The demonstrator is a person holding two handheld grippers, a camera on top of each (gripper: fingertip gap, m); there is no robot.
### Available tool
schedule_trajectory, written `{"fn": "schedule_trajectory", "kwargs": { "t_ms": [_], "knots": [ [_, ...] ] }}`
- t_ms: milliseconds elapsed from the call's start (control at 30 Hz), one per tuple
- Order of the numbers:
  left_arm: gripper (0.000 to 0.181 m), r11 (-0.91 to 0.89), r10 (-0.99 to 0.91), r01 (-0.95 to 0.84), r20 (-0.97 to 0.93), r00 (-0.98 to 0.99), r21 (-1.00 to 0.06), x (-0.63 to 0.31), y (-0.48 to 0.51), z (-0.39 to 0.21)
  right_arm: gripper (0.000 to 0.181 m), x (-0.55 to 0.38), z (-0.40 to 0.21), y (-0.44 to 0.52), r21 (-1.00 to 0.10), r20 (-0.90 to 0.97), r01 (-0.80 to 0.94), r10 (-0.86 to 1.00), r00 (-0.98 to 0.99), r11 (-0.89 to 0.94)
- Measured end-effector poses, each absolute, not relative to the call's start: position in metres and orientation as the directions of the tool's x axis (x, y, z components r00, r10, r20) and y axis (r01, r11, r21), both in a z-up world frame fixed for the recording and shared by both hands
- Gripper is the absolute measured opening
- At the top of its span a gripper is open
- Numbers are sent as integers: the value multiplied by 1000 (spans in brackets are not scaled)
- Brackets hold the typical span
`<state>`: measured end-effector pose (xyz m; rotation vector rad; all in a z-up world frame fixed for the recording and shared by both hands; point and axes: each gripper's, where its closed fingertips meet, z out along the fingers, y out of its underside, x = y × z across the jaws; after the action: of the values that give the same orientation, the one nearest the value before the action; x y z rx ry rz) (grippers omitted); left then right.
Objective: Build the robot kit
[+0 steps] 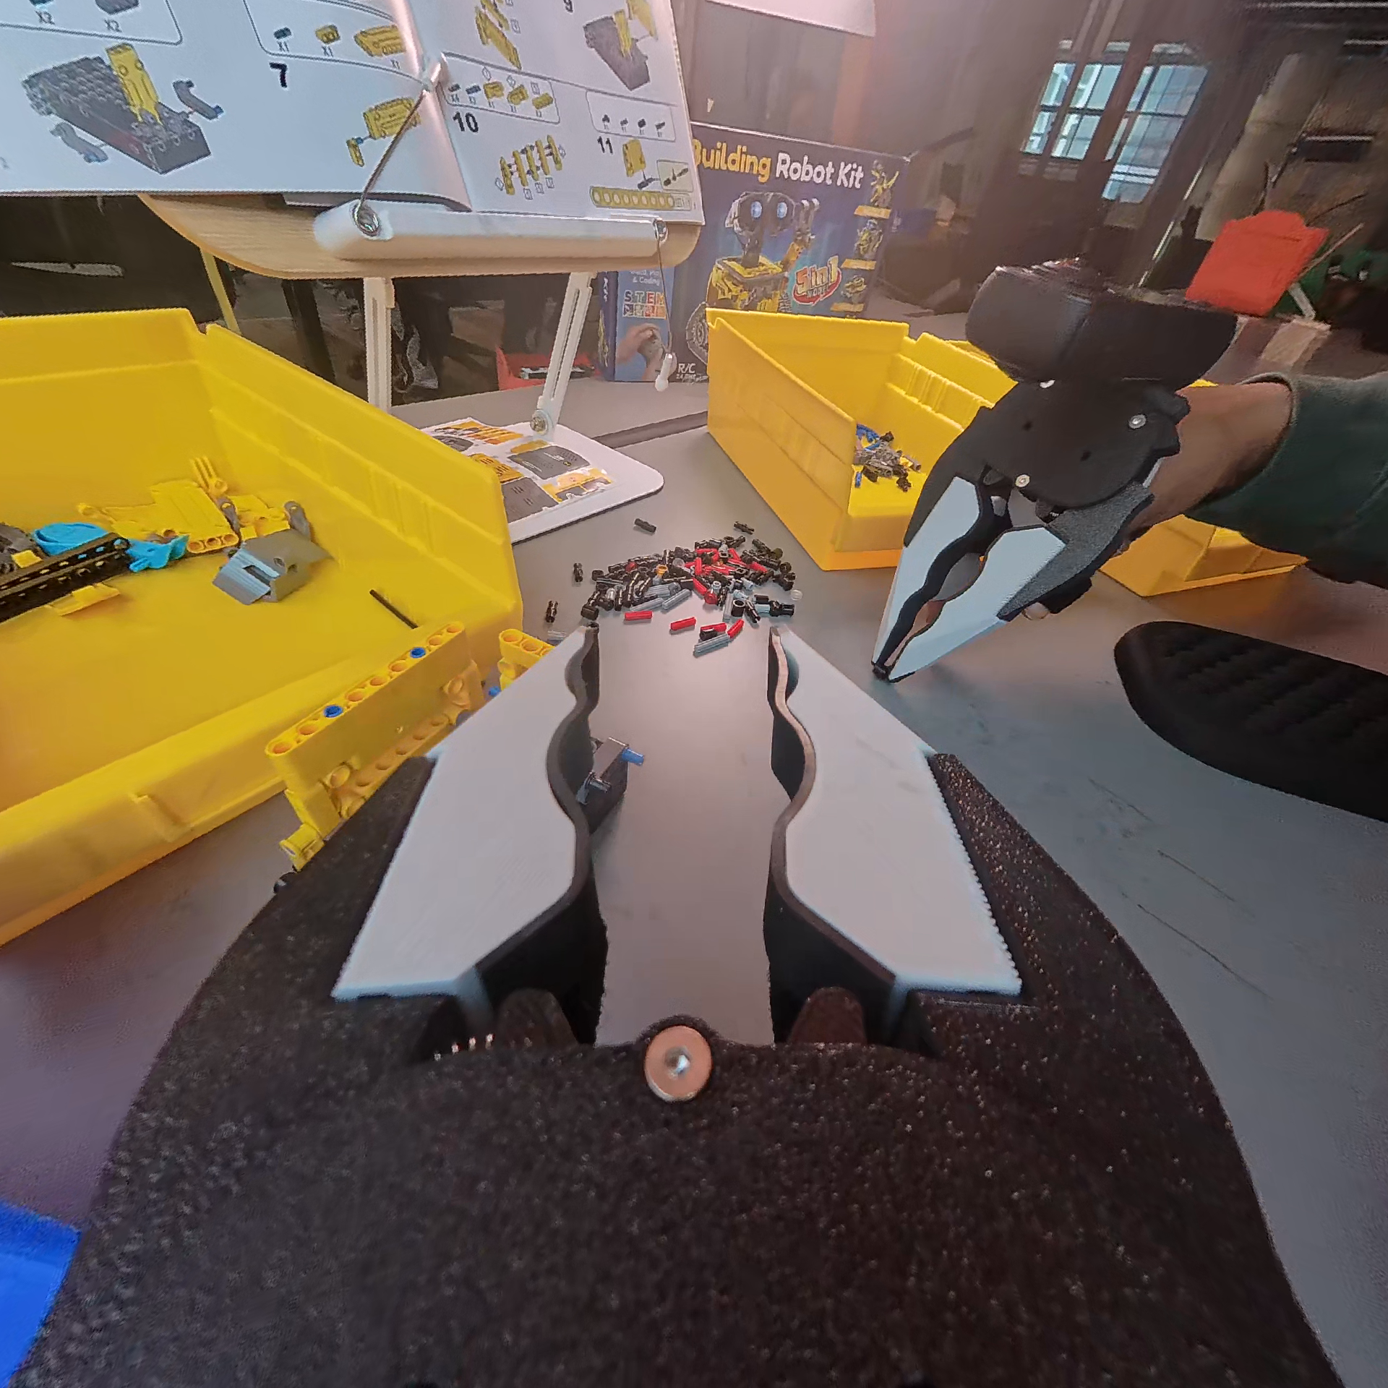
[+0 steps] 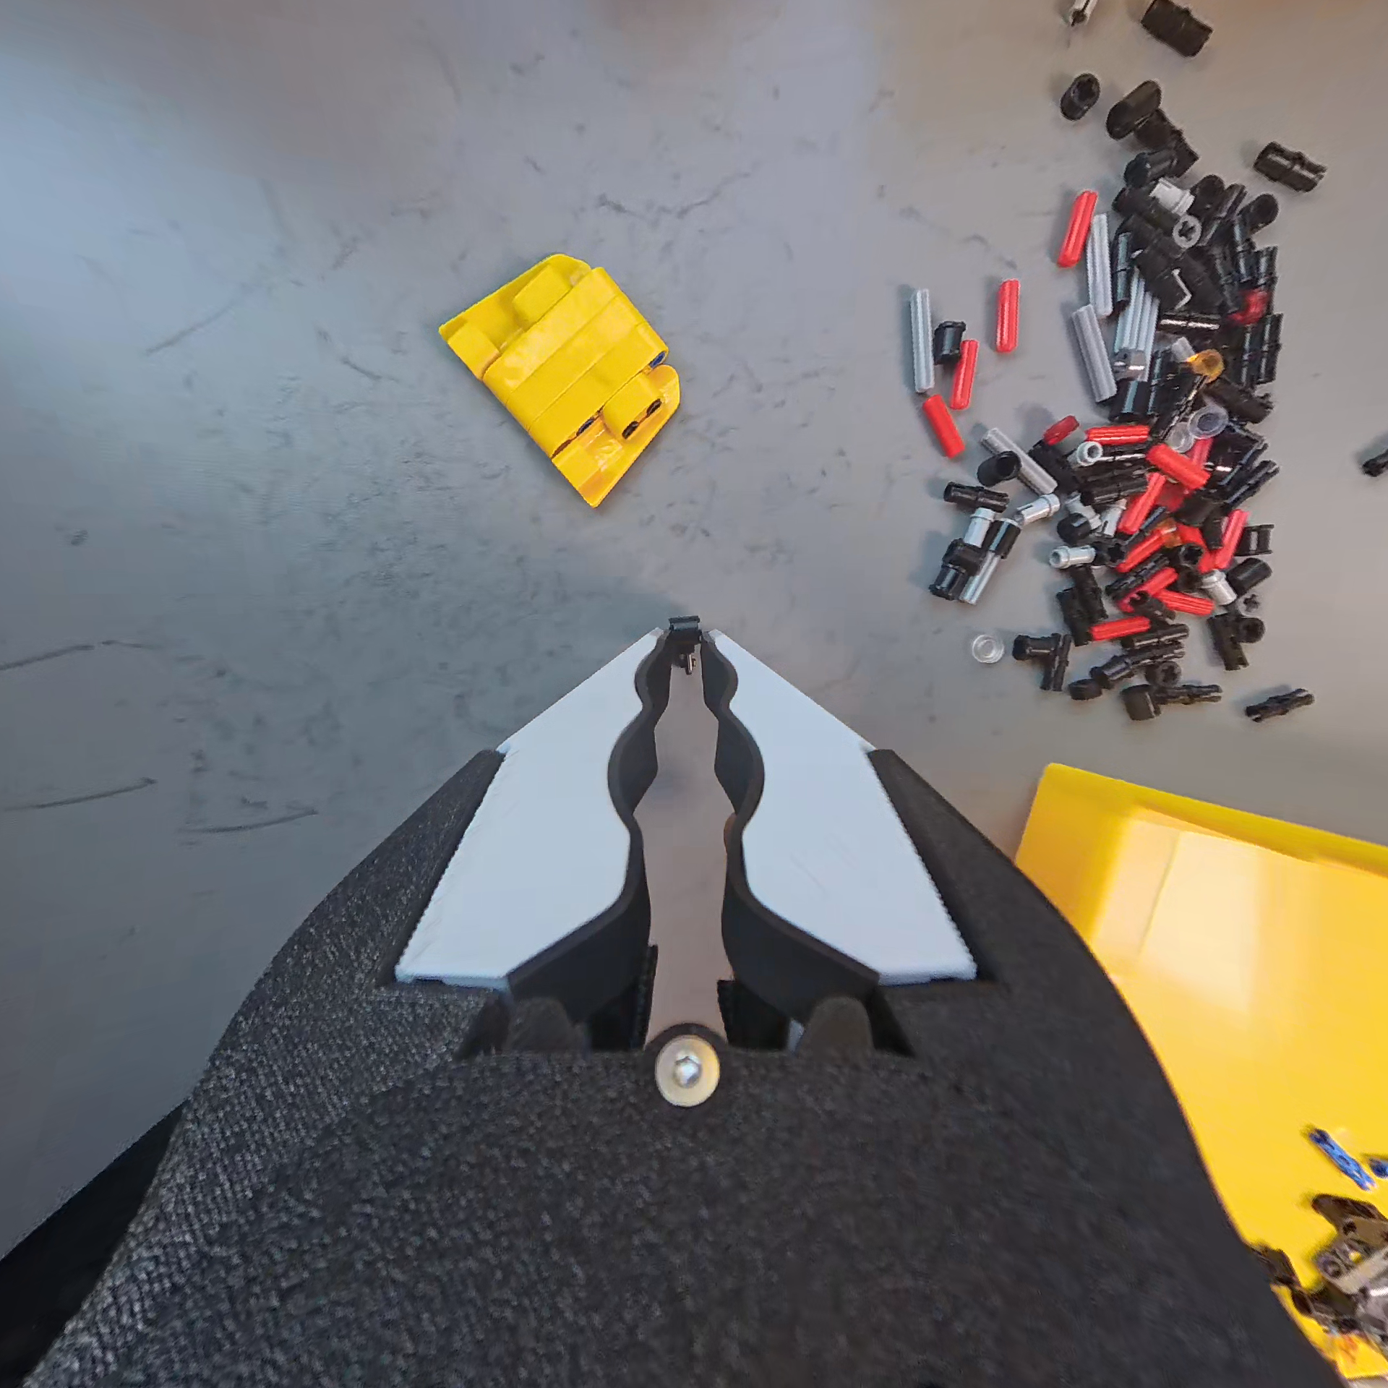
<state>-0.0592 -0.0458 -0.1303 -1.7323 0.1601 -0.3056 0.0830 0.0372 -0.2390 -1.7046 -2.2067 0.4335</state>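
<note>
Right gripper [image 2: 685,635]: jaws closed on a small black pin [image 2: 683,625], above the desk [image 2: 300,526]. Left gripper [image 1: 683,646]: jaws wide open, empty; pin pile [image 1: 691,578] just ahead.

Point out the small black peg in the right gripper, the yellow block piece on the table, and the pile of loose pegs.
black peg [image 2: 684,626], right wrist view, its top end.
yellow block piece [image 2: 571,375], right wrist view, middle.
pile of pegs [image 2: 1172,451], right wrist view, centre.
</note>
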Motion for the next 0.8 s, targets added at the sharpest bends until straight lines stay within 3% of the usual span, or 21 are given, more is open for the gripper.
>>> {"fn": "schedule_trajectory", "kwargs": {
  "t_ms": [200,333,600,800],
  "knots": [
    [43,-204,-271,64,120,955,-977,-60,-44,-136,12,83,-240,39,-438,106,859,964,-243,264],
    [44,-235,-266,60,123,956,-970,-61,-41,-146,18,82,-223,37,-556,89,800,973,-214,227],
    [44,-257,-259,67,135,956,-964,-62,-37,-154,25,102,-145,50,-813,180,562,984,-3,150],
    [44,-258,-282,80,154,947,-963,-57,-36,-153,16,169,-74,118,-832,278,535,945,173,146]
  ]
}}
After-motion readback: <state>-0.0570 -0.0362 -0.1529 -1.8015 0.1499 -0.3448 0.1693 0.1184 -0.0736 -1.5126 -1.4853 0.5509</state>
